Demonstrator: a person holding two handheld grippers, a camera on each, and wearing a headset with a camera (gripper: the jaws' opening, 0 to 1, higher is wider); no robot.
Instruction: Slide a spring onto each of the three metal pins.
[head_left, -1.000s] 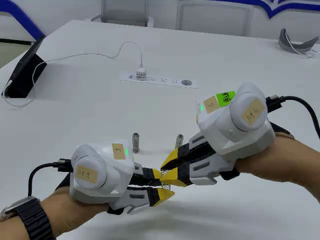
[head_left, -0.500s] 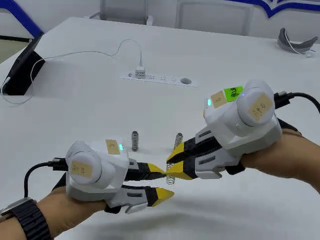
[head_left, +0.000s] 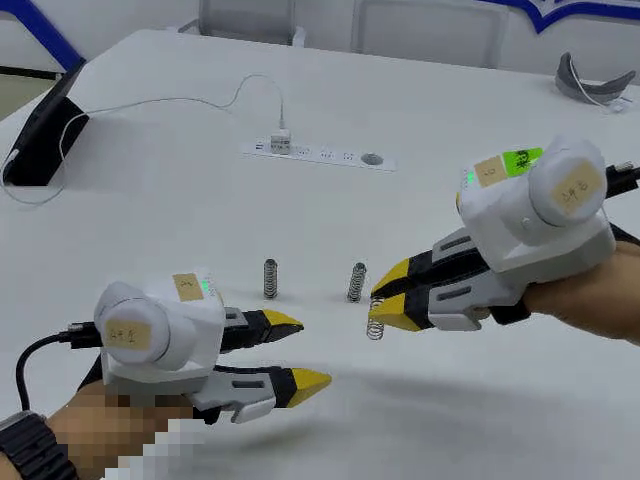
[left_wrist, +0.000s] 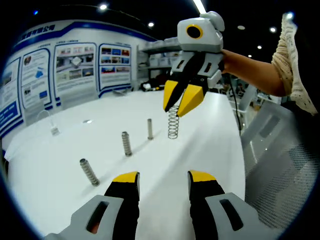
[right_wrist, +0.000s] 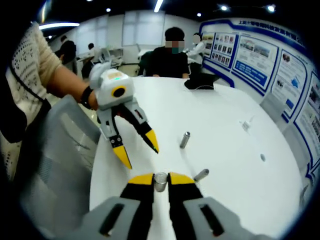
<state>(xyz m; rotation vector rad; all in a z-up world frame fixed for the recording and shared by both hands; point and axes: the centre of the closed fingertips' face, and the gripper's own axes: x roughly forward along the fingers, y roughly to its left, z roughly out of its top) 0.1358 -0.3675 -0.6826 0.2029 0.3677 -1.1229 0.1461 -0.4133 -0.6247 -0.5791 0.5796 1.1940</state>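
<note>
**Nearly finished: 1 to go**

Nearest, the left tool (head_left: 313, 350) hangs jaws apart, empty; beyond it the right tool (head_left: 374, 305) is clamped on the upper coils of the spring (head_left: 375, 328), dangling over the tabletop (head_left: 180, 230); farther off stand a sprung pin (head_left: 270, 278) and a 2nd sprung pin (head_left: 357, 282); the left gripper view shows the bare pin (left_wrist: 149, 128) just beside the spring. Light and bendy, it likely buckles if squeezed hard; gripping high leaves its lower mouth free.

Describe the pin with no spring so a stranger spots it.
On the white table, three upright pins stand in a row ahead of the left claw. It is the farthest pin, beside the spring the right claw holds: bare smooth metal, while the other two wear coils.
</note>
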